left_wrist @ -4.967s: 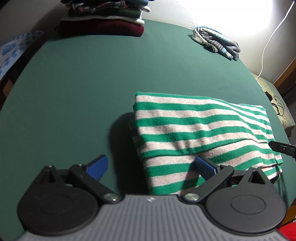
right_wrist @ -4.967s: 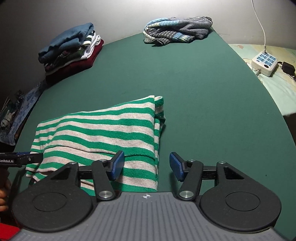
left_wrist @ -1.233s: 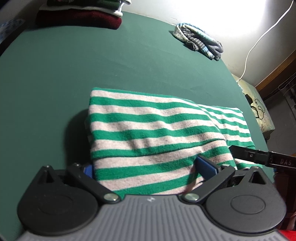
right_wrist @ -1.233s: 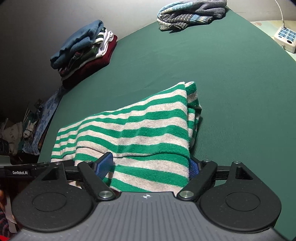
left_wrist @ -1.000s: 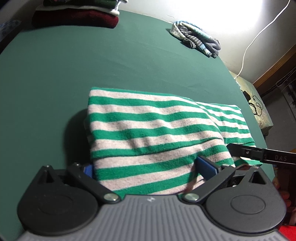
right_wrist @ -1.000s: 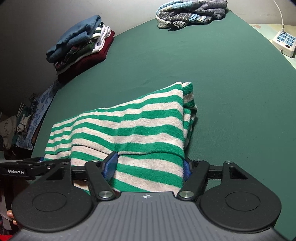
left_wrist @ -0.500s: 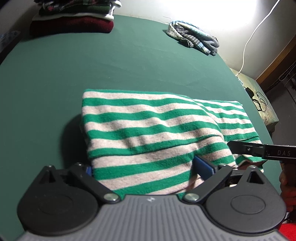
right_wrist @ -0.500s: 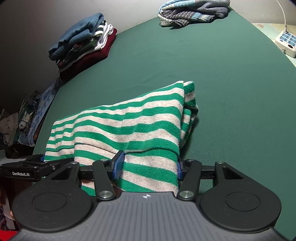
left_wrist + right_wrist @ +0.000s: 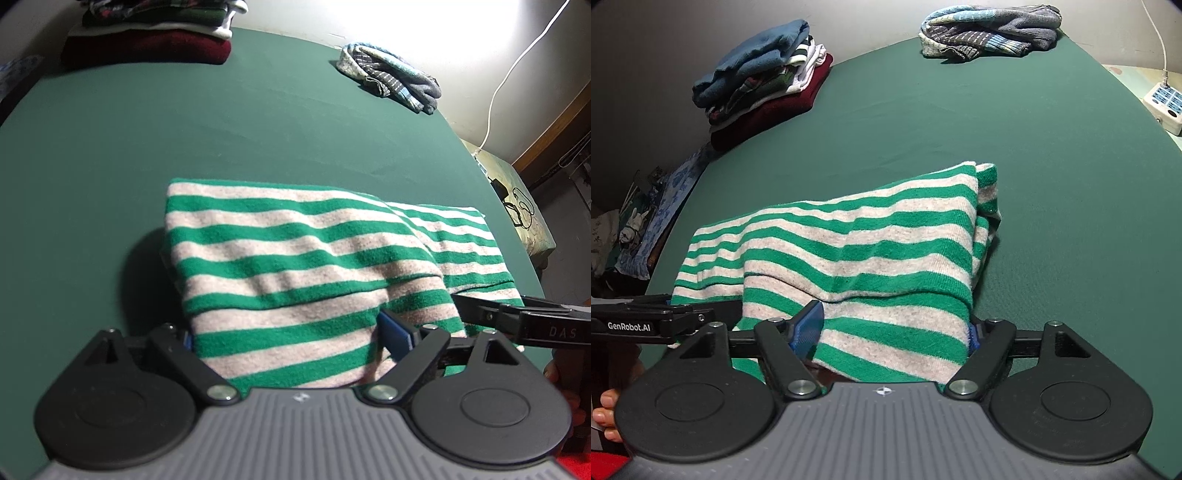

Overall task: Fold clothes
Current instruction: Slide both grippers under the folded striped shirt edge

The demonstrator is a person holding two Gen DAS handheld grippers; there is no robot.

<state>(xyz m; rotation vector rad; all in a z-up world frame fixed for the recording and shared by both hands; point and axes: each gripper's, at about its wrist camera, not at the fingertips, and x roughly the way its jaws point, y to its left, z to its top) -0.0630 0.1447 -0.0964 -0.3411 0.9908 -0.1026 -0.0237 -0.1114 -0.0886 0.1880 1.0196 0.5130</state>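
Observation:
A folded green-and-beige striped sweater (image 9: 295, 254) lies on the green table, also in the right wrist view (image 9: 857, 251). My left gripper (image 9: 291, 336) grips the sweater's near left end, cloth bunched between its blue pads. My right gripper (image 9: 894, 328) grips the near right end the same way, and that end is lifted a little. The right gripper's side shows in the left wrist view (image 9: 517, 317); the left gripper's side shows in the right wrist view (image 9: 653, 317).
A stack of folded clothes (image 9: 761, 77) sits at the table's far left, also seen in the left wrist view (image 9: 147, 33). A crumpled grey-blue garment (image 9: 990, 29) lies at the far edge. A power strip (image 9: 1165, 103) and cable lie off the table's right.
Both grippers slid onto the sweater's near edge and closed on it. The sweater's near edge has risen slightly off the table.

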